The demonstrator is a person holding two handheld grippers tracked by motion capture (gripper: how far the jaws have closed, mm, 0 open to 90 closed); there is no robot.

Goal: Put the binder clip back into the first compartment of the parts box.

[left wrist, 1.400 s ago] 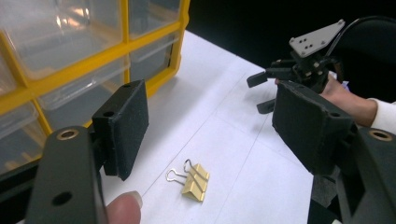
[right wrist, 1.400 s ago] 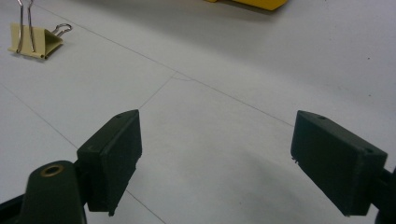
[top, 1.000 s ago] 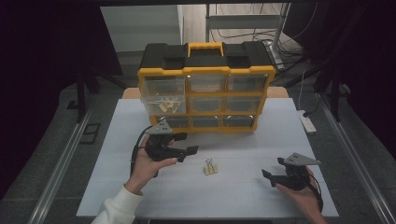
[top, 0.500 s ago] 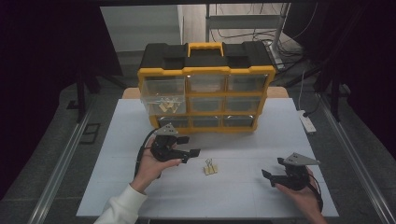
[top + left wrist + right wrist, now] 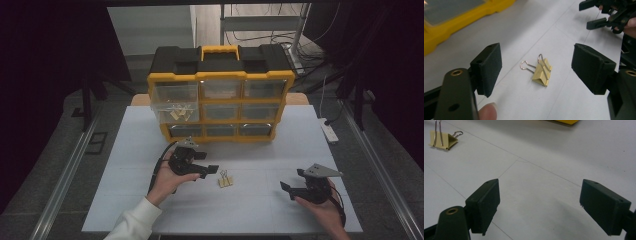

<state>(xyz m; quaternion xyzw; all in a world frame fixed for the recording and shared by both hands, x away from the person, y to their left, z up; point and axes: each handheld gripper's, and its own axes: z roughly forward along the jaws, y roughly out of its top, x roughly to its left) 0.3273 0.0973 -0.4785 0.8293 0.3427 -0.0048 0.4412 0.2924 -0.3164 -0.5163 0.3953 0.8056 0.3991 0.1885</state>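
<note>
The yellow and black drawer cabinet stands at the far side of the white table, with three rows of clear drawers; its top-left drawer, pulled out toward the person, holds a few pale yellow clips, and what the other drawers hold cannot be told. In front of the cabinet a yellow binder clip lies alone on the table with its wire handles up. The left gripper sits just beside the clip on the cabinet's left-drawer side, its jaws having just been opening and now spread wide with the clip ahead of them, untouched, while the right gripper, well apart from the clip toward the cabinet's right end, rests with jaws wide and nothing in them.
</note>
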